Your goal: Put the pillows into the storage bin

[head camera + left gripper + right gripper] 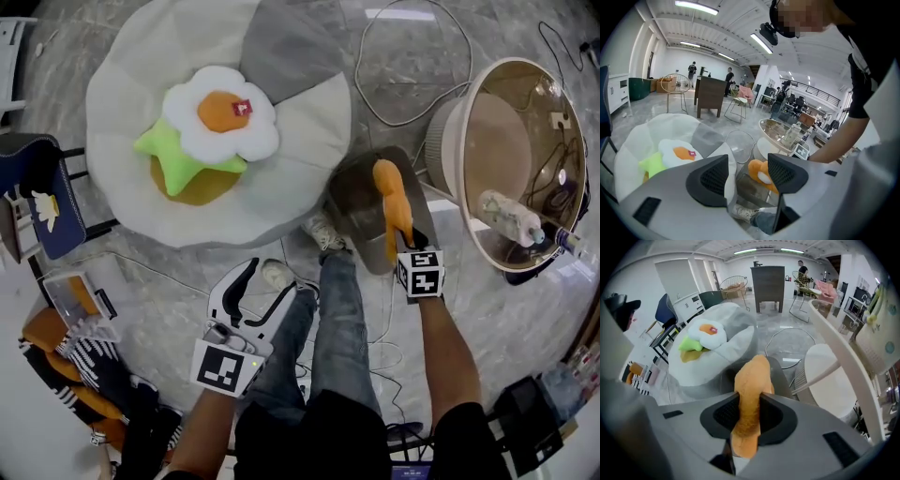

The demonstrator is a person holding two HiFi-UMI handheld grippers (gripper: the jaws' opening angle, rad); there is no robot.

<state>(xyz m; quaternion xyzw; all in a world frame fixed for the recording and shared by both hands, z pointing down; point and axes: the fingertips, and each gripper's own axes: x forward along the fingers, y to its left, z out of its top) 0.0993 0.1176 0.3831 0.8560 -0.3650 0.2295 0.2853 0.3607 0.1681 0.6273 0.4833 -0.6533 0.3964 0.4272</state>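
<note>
Head view: my right gripper [401, 246] pinches the orange pillow [392, 199] over the grey storage bin [351, 202]; my left gripper [259, 292] hangs wide, empty; egg pillow [220, 114] lies on the beanbag [122, 173].

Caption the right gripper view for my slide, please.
Right gripper shut on an orange plush pillow, held over the grey storage bin.

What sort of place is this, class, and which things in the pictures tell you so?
Probably a large open-plan office or studio, not a home: long overhead strip lights, office chairs grouped in the background, and a polished grey floor.
</note>
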